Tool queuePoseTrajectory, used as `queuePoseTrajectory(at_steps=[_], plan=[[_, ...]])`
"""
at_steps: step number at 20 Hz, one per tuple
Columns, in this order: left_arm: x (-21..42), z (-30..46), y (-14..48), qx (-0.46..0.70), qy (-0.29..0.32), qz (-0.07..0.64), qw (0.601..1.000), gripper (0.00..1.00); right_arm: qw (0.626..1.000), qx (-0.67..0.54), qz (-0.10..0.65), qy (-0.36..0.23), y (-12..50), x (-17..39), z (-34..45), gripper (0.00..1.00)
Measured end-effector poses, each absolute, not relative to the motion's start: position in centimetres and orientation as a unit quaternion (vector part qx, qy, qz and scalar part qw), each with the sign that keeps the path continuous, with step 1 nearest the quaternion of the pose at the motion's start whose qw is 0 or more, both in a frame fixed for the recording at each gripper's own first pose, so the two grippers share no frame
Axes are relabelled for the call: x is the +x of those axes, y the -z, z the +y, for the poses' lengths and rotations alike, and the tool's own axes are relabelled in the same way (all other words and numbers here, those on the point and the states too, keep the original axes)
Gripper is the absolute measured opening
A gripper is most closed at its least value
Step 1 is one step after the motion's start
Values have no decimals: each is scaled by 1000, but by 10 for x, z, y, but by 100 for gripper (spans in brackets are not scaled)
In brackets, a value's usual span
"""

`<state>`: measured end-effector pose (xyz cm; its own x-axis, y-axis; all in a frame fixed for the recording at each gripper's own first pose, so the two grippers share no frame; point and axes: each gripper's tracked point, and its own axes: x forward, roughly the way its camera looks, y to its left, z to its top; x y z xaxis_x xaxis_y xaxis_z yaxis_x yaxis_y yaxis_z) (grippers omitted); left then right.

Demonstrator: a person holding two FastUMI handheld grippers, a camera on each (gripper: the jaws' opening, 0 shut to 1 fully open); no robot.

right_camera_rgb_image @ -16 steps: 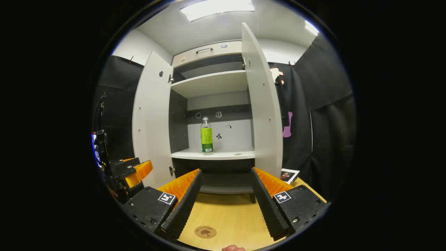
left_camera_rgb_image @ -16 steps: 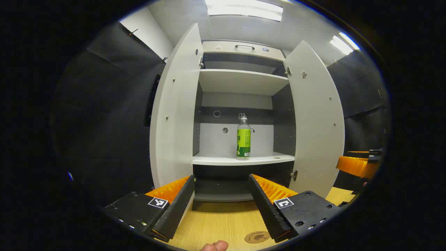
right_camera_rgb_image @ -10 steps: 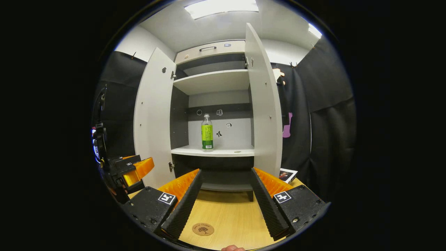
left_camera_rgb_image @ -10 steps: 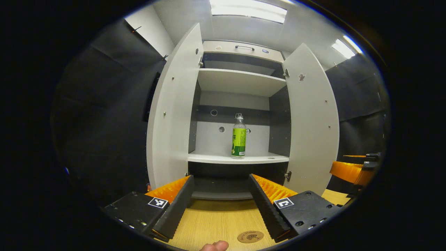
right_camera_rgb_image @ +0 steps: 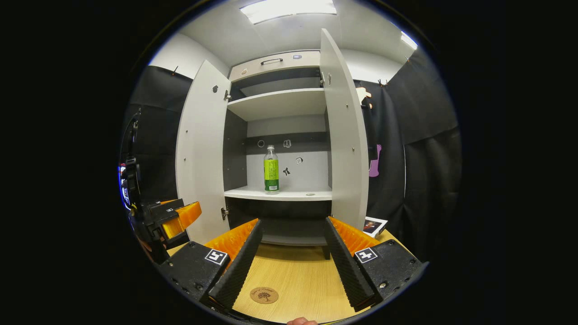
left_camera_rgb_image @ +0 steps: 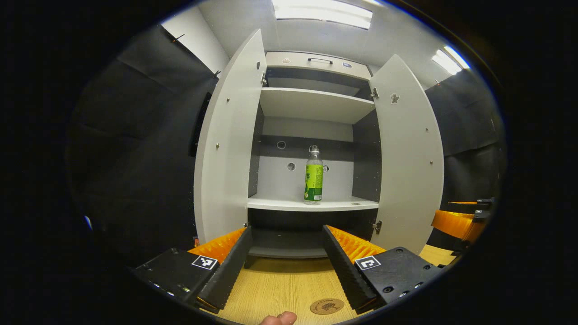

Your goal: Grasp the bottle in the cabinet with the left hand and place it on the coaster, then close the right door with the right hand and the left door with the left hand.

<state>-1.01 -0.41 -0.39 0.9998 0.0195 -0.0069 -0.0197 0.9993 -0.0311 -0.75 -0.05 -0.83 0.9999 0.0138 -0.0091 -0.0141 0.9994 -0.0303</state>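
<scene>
Left door (left_camera_rgb_image: 226, 149) of the cabinet (left_camera_rgb_image: 314, 106) stands open. The left gripper (left_camera_rgb_image: 286, 266) hovers above the desk (left_camera_rgb_image: 280, 284), fingers spread wide, holding nothing. The green-labelled bottle (left_camera_rgb_image: 313, 177) stands upright on the cabinet's lower shelf (left_camera_rgb_image: 311, 205), well apart from both grippers. The round wooden coaster (left_camera_rgb_image: 327, 306) lies on the desk, just beside the left gripper's right finger. The right door (left_camera_rgb_image: 408, 153) stands open. The right gripper (right_camera_rgb_image: 291, 262) is likewise wide open and empty.

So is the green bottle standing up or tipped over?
Standing up: the clear plastic bottle with the green label rests on its base on the white cabinet shelf, cap on top.
</scene>
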Motion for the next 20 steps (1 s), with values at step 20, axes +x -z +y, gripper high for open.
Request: queuePoseTrajectory(at_steps=[20], plan=[[200, -86, -55, -48, 127, -5, 991, 95, 999, -8, -16, 31, -5, -16, -22, 84]])
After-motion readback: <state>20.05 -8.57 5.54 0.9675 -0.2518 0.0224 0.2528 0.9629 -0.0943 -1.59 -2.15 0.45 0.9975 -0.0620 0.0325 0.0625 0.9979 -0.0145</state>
